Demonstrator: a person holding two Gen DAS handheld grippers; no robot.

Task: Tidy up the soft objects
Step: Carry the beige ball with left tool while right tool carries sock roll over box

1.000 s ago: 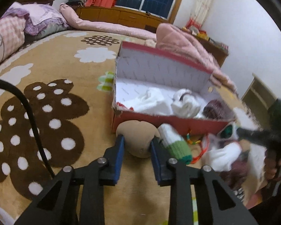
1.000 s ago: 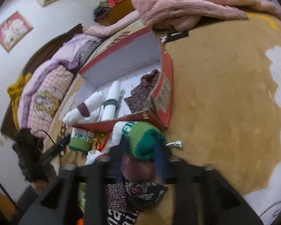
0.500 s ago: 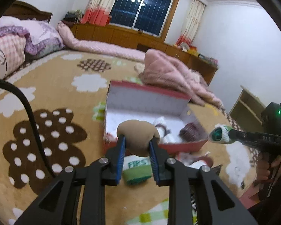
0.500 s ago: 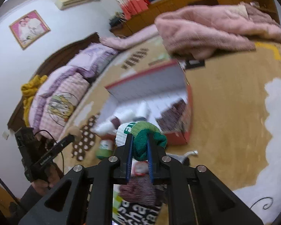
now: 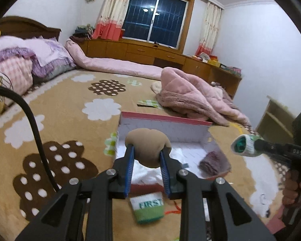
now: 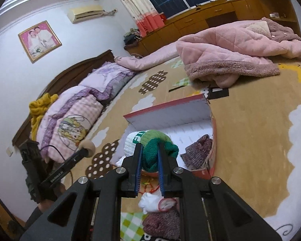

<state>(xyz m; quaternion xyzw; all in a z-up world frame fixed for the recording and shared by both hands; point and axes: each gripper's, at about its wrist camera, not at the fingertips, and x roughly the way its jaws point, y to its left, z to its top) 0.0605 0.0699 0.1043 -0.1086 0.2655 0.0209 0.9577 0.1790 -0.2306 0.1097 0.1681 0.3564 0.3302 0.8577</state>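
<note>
My left gripper (image 5: 147, 149) is shut on a tan rolled sock (image 5: 146, 138) and holds it in the air in front of the open red box (image 5: 164, 128). My right gripper (image 6: 149, 145) is shut on a green-and-white rolled sock (image 6: 167, 149), also raised before the red box (image 6: 170, 114). Each wrist view shows the other gripper from the side, with the green-and-white sock (image 5: 243, 145) and the tan sock (image 6: 87, 147) at their tips. Inside the box lie a maroon knit sock (image 5: 212, 160) and white socks (image 5: 146, 172). A "FIRST" sock roll (image 5: 148, 206) lies below on the blanket.
A white sock (image 6: 151, 200) and a maroon knit piece (image 6: 162, 225) lie on the tan flowered blanket near the box. A pink quilted jacket (image 5: 190, 94) is heaped behind it. Pillows (image 5: 20, 68) are at the left. A black cable (image 5: 36, 132) hangs beside my left gripper.
Both grippers have risen from the blanket with their socks, so the box and the loose socks now sit lower in both views. More of the room shows.
</note>
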